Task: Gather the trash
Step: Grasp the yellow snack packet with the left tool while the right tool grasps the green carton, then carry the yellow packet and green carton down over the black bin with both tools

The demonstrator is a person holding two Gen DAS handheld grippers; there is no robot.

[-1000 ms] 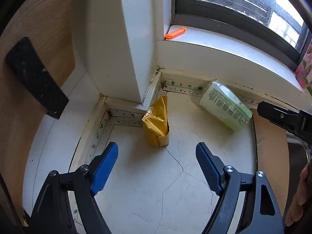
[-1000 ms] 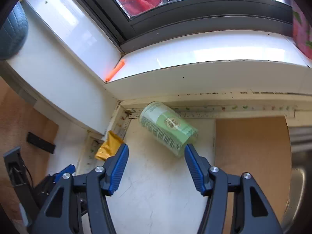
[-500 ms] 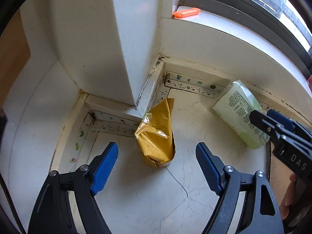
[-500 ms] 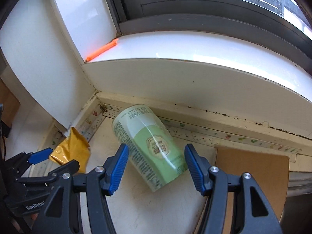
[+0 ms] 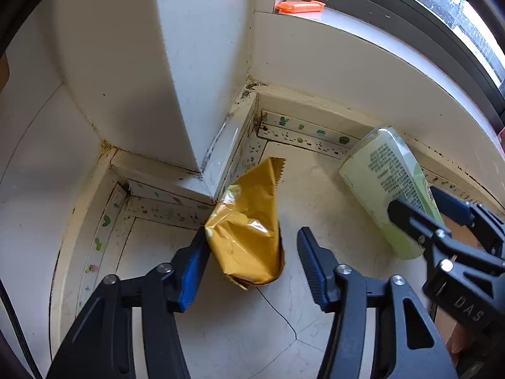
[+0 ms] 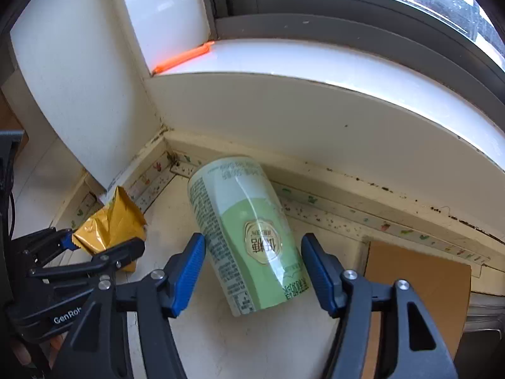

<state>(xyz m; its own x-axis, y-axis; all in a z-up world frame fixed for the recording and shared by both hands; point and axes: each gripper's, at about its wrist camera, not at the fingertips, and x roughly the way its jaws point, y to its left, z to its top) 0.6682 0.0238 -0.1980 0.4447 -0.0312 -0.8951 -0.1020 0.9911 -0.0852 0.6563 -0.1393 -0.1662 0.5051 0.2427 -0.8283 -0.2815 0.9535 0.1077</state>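
while both hand-held grippers have dropped closer to the white bench [image 5: 221,331] over the last second, two pieces of trash now sit framed between their blue pads. the left hand-held gripper [image 5: 252,263] points steeply down at a crumpled gold snack wrapper [image 5: 247,237], which stands against the corner of a white wall pillar [image 5: 176,63]. its jaws are closing: they were wide apart a moment ago and are now about half as wide. the left pad touches the wrapper's edge, while a gap shows beside the right pad, so the wrapper is not yet gripped.

to the right, a pale green drink can [image 6: 249,237] lies on its side near the base of the window ledge [image 6: 315,94], tilted across the bench. the right hand-held gripper [image 6: 252,273] has moved in from farther back and now straddles the can, jaws opening slightly, a pad on each side with small gaps showing; nothing is held.

an orange strip [image 5: 300,6] rests on the ledge, well apart from both. a brown board [image 6: 419,284] lies at the right, just beside the can.

judging from this, both pickups are a squeeze away: neither item has been lifted, and the collecting is at its start.
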